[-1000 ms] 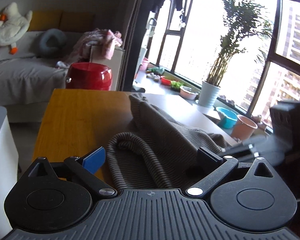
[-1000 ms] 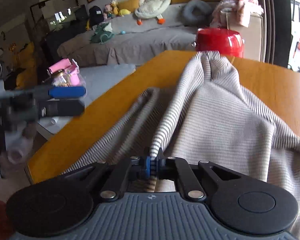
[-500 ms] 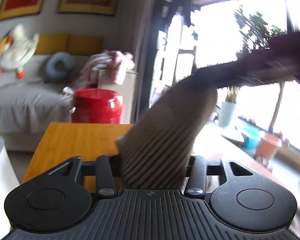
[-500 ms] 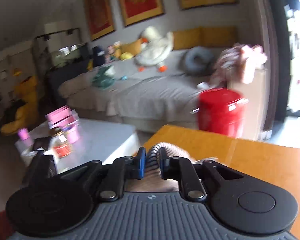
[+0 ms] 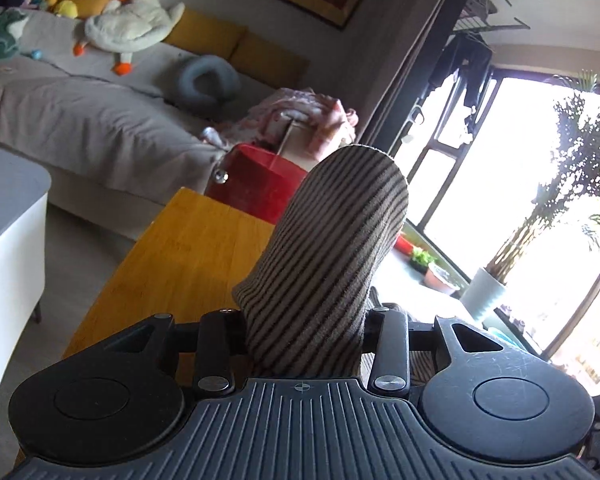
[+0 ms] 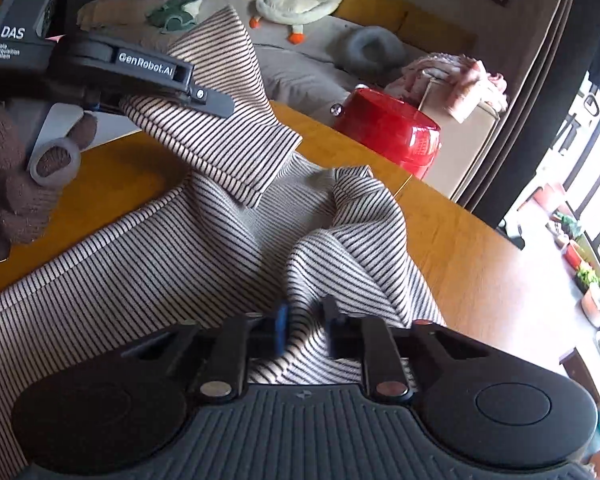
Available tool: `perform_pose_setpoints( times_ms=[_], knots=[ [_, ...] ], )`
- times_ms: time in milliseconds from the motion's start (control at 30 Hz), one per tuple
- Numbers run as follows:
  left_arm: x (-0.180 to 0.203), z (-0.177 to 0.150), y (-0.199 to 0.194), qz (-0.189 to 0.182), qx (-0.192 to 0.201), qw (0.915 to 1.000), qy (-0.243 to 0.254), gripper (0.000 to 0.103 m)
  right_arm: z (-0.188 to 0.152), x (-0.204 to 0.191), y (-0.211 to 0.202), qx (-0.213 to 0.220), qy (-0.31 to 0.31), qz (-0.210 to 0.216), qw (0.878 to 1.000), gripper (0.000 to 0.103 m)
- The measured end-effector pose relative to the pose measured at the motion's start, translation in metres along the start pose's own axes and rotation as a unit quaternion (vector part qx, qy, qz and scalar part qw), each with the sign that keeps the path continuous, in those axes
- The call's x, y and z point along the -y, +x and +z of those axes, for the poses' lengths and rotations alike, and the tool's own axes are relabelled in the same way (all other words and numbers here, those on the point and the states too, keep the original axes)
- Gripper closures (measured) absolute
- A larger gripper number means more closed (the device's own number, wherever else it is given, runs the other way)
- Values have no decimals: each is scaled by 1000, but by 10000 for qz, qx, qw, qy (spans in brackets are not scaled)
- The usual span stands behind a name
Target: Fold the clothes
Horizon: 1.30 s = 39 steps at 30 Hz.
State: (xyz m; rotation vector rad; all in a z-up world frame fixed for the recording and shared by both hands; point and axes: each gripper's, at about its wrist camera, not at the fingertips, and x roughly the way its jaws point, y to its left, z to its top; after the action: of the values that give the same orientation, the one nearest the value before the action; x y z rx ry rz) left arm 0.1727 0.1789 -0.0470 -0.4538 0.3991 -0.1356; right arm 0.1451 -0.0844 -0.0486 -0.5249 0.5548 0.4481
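garment: soft ribbed brown-and-cream striped knit top [image 6: 236, 240] rumpled on smooth orange wooden surface [image 6: 460, 248] | left tool [image 5: 304, 320]: closing, clamping a rounded fold | right tool [image 6: 304, 320]: pinched tight on a ridge

**Daylight from one side, blown-out glass**

Strong daylight pours through the window [image 5: 500, 184], which is overexposed to near white (the plant [image 5: 572, 184] beside it reads as a dark silhouette). The sofa [image 5: 80, 128] side of the room sits dimmer and greyer. The bench [image 6: 460, 232] shows soft shadows under the striped cloth [image 6: 228, 240]. Fisheye bending curves the frame edges; the right tongs [image 6: 305, 322] look slightly motion-smeared.
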Motion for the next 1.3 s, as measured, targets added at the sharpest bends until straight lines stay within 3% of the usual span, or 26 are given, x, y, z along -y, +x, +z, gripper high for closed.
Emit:
perform_pose_setpoints(
  times_ms=[100, 167, 233, 333, 400, 500, 567, 633, 733, 800, 867, 933, 1033, 1100, 1133, 1167, 1200, 1233, 1300],
  knots=[
    [-4, 1, 4, -16, -90, 9998, -159, 55, 2, 46, -2, 108, 89, -955, 9953, 95],
    [-3, 4, 9, -102, -191, 9993, -290, 44, -4, 82, 7, 36, 260, -1549, 9876, 96],
    [0, 10, 18, -129, -273, 9994, -156, 44, -15, 113, 22, -132, 403, -1920, 9805, 96],
    [5, 17, 34, 151, -345, 9990, 259, 42, -32, 131, 46, -317, 502, -2025, 9775, 95],
    [3, 21, 45, 491, -371, 9969, 493, 36, -44, 137, 58, -333, 539, -1990, 9780, 95],
    [-8, 29, 44, 855, -411, 9943, 495, 35, -56, 149, 61, -230, 846, -1857, 9787, 92],
    [-8, 35, 30, 713, -384, 9960, 367, 33, -57, 156, 49, -106, 1184, -1765, 9771, 80],
    [5, 35, 17, 481, -348, 9972, 455, 26, -54, 153, 25, 133, 1341, -1652, 9770, 77],
    [38, 27, 9, -51, -406, 9968, 679, 16, -48, 138, -18, 459, 1570, -938, 9821, 67],
    [61, 14, 13, -443, -553, 9943, 798, 10, -48, 119, -43, 519, 1642, -242, 9848, 63],
    [84, -5, 20, -818, -766, 9893, 937, 8, -53, 91, -61, 417, 1553, 459, 9859, 54],
    [100, -30, 27, -874, -866, 9849, 1216, 8, -62, 58, -73, 235, 1289, 1004, 9863, 49],
    [102, -47, 32, -728, -982, 9843, 1269, 8, -81, 7, -75, -66, 528, 1042, 9931, 45],
    [98, -54, 34, -624, -1069, 9853, 1178, 8, -90, -8, -72, 49, 289, 705, 9971, 42],
    [94, -54, 31, -539, -1050, 9863, 1150, 7, -89, -5, -71, 56, 475, 673, 9966, 43],
    [91, -55, 28, -454, -1031, 9873, 1122, 7, -88, 0, -70, 25, 691, 667, 9954, 71],
    [88, -55, 24, -370, -1012, 9881, 1095, 7, -86, 5, -68, -6, 907, 659, 9937, 86],
    [85, -56, 19, -368, -966, 9890, 1059, 7, -85, 10, -67, -37, 1122, 652, 9915, 91],
    [83, -56, 11, -373, -783, 9909, 1028, 7, -80, 26, -68, -71, 1462, 646, 9871, 93]
  ],
)
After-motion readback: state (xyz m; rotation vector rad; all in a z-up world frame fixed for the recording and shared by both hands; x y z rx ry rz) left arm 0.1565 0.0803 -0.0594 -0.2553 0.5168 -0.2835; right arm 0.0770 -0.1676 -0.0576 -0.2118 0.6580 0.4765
